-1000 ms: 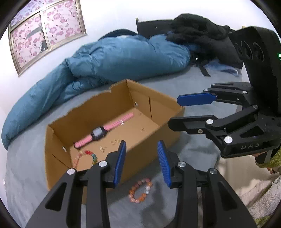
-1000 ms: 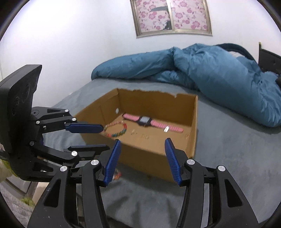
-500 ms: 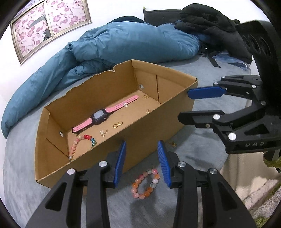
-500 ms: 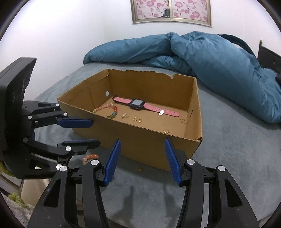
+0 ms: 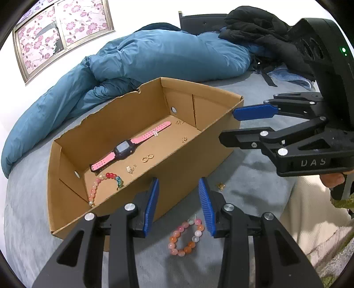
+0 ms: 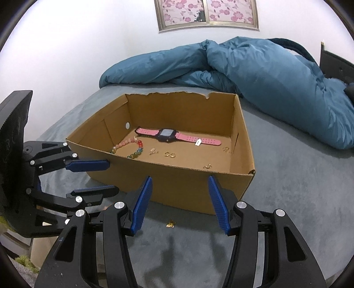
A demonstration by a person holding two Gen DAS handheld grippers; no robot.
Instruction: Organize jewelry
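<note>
An open cardboard box (image 5: pixel 212 137) (image 6: pixel 177 186) sits on the grey bed. Inside lie a pink watch (image 5: pixel 125 149) (image 6: pixel 167 134), a multicoloured bead bracelet (image 5: pixel 104 179) (image 6: pixel 132 146), two gold rings (image 5: pixel 147 157) (image 6: pixel 170 154) and small gold pieces. In front of the box, an orange-pink bead bracelet (image 5: pixel 185 234) lies just below my left gripper (image 5: pixel 178 183) (image 6: pixel 112 176), which is open and empty. A small gold earring (image 5: pixel 220 185) (image 6: pixel 170 224) lies on the bed under my right gripper (image 6: pixel 179 179) (image 5: pixel 227 126), whose jaws are opening with nothing between them.
A rumpled blue duvet (image 5: pixel 154 55) (image 6: pixel 276 73) lies behind the box. Black clothes (image 5: pixel 254 26) are piled at the headboard. A flowered frame (image 6: pixel 208 13) hangs on the wall. A person's hand (image 5: pixel 331 179) holds the right gripper near the bed's edge.
Both grippers have come down and closer to the box's front wall, so more of its inside shows. The bracelet on the bed now lies nearer the left fingertips.
</note>
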